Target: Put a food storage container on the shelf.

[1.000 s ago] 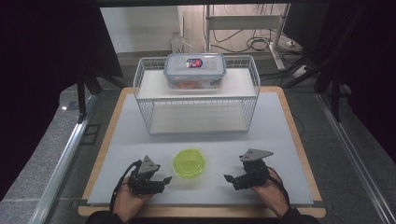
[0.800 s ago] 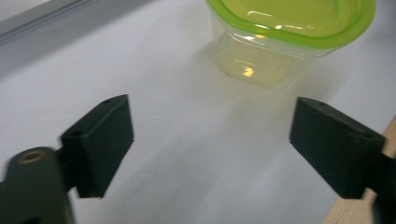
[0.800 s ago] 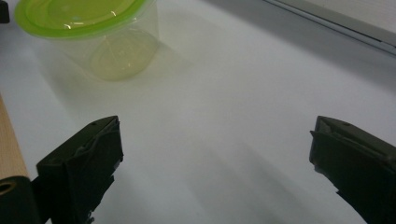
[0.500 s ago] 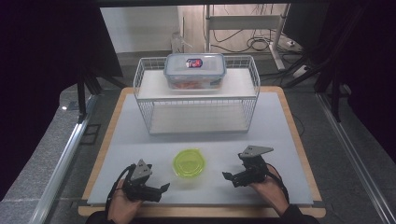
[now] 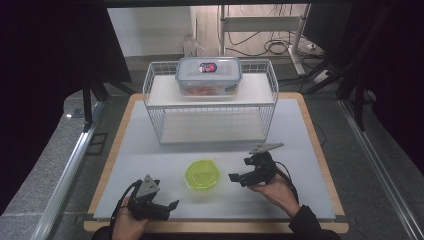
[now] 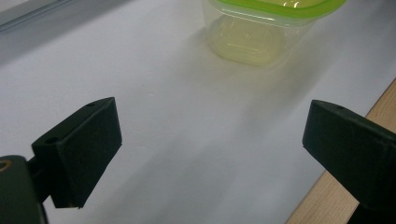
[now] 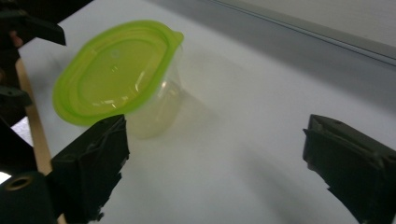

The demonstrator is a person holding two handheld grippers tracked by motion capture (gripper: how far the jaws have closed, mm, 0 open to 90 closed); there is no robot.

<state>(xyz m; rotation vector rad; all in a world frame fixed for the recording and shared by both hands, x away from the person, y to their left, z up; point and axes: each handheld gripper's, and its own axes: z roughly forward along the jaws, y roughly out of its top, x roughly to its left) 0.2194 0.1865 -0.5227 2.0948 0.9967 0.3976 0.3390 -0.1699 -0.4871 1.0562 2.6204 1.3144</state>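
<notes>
Where the left gripper view cuts off the green-lidded container (image 6: 261, 28) at the top, its lid barely shows; it stands on the white mat (image 5: 150, 160) between the left gripper (image 5: 172, 205) and right gripper (image 5: 234, 176), both wide apart, the right's jaws just closing slightly on nothing. Farther back, the lidded box (image 5: 208, 75) on the wire rack (image 5: 210, 107) bears a red label, unreadable.

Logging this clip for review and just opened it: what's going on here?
A person holds a hand-held gripper in each hand over a white table mat. Between them stands a small clear plastic container with a lime-green lid, untouched. The left hand-held gripper sits open near the mat's front edge. The right hand-held gripper is beside the container, open with nothing between its jaws, which have just been closing a little. A larger clear lidded box rests on a white wire rack behind.
</notes>
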